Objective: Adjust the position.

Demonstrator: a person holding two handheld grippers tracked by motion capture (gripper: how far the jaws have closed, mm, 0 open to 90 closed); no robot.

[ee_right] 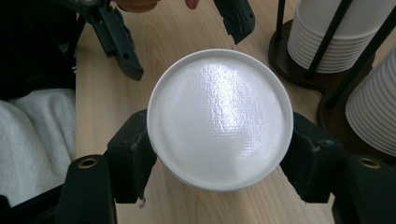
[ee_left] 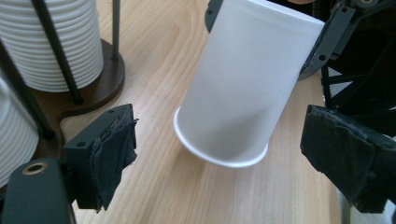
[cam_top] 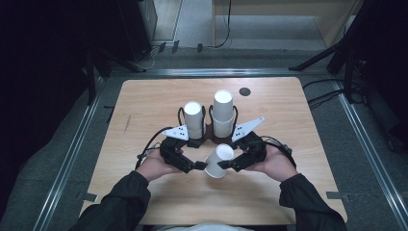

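A single white paper cup (cam_top: 219,161) (ee_left: 243,88) is upside down and tilted, its mouth rim close to the wooden table (cam_top: 144,106). My right gripper (cam_top: 230,165) (ee_right: 219,163) is shut on it just under its closed base (ee_right: 219,116), one pad on each side. My left gripper (cam_top: 198,166) (ee_left: 224,149) is open. Its pads (ee_left: 114,149) flank the cup's lower end without touching it. Behind the cup stands a dark wire holder (cam_top: 210,136) with two stacks of white cups (cam_top: 194,118) (cam_top: 223,111).
The cup stacks (ee_left: 56,42) (ee_right: 336,37) and the holder's upright rods lie close beyond both grippers. A small dark round mark (cam_top: 245,91) sits near the table's far edge. Bare wood spreads to the left, right and front of the hands.
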